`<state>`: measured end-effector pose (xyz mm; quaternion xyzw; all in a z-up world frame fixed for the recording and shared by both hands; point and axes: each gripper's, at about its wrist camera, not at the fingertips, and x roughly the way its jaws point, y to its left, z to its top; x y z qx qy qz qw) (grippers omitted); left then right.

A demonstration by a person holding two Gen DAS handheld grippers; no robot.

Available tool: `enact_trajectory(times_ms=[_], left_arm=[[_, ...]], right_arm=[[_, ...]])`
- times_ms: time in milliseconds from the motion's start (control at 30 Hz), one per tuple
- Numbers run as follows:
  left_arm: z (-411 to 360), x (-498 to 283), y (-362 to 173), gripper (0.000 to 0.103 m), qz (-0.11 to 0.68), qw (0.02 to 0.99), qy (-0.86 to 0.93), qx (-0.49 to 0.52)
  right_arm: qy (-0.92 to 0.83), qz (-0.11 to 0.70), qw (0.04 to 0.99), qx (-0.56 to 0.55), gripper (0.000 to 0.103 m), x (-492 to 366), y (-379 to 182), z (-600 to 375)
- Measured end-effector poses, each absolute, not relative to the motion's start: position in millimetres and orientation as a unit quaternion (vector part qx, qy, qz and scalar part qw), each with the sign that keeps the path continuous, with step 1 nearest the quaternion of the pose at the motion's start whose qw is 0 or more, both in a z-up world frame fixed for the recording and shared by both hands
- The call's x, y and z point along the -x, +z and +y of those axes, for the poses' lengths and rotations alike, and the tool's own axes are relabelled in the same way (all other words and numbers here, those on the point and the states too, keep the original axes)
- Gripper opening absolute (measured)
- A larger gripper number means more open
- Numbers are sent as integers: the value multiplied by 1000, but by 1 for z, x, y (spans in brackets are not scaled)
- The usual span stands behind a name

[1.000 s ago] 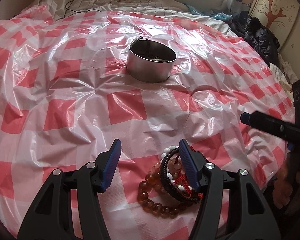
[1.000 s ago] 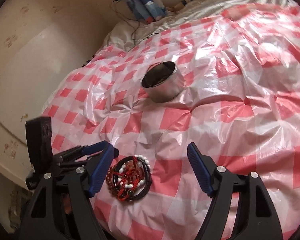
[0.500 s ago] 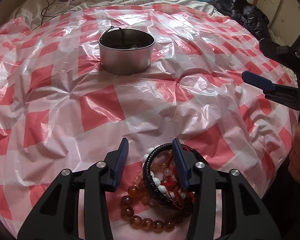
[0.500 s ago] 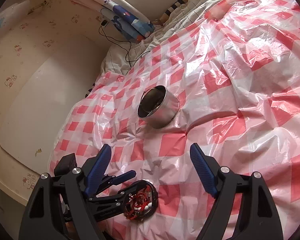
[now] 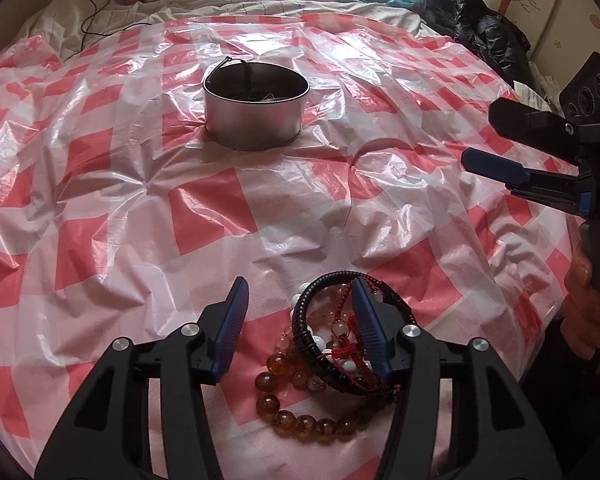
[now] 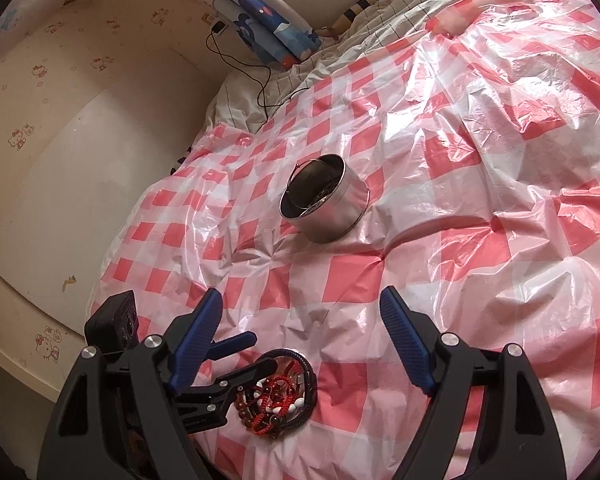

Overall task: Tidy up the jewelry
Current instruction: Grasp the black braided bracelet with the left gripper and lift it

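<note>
A pile of bracelets [image 5: 320, 364] lies on the red-and-white checked plastic sheet [image 5: 204, 208]: a black braided band [image 5: 306, 320], amber beads [image 5: 300, 426] and red cord with white beads. My left gripper [image 5: 300, 320] hangs over the pile with its jaws opening. The black band's left edge is between them, the right finger [image 5: 366, 328] stands inside the loop, and no pad presses on it. My right gripper [image 6: 300, 304] is open and empty, to the right of the pile [image 6: 280, 396]. A round metal tin [image 5: 256, 120] stands farther back with dark items inside.
A person's hand [image 5: 584, 312] holds the right gripper [image 5: 496, 140] at the sheet's right edge. Dark clothing [image 5: 488, 36] lies at the far right, rumpled bedding and a black cable [image 5: 96, 8] at the back. A cream wall [image 6: 60, 168] runs along the bed's left.
My left gripper's jaws narrowed beside the black band and have widened again. The bracelets still lie on the sheet. The right gripper stays open and has tipped slightly upward.
</note>
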<state>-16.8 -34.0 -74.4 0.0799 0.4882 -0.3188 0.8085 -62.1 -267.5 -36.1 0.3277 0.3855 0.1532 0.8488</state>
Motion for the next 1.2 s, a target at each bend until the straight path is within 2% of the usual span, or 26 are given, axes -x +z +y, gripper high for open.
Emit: enact_trajectory(times_ms=[67, 100, 133, 200, 400, 667, 900, 1067, 1200], left_arm=[[-36, 19, -76, 46, 492, 802, -328, -79], [-38, 20, -77, 27, 497, 797, -334, -83], [-40, 21, -78, 14, 498, 795, -335, -88], [-37, 20, -78, 9, 504, 791, -340, -74], [-10, 9, -64, 8, 500, 797, -337, 18], [19, -8, -62, 8, 498, 811, -298, 77], [41, -17, -54, 8, 484, 813, -292, 138], [45, -22, -55, 8, 487, 814, -284, 141], [42, -21, -55, 8, 488, 813, -287, 137]], right_arm=[[156, 387, 850, -322, 78, 64, -35, -266], [156, 387, 851, -319, 78, 65, -34, -265], [157, 388, 851, -316, 78, 67, -33, -265], [160, 389, 852, -313, 78, 70, -31, -265], [168, 404, 854, -283, 78, 79, -29, -255], [193, 447, 842, -230, 78, 81, -43, -229], [249, 455, 847, -121, 78, 88, -42, -172], [235, 450, 861, -41, 78, 84, -52, -138], [217, 447, 867, -32, 78, 72, -61, -131]])
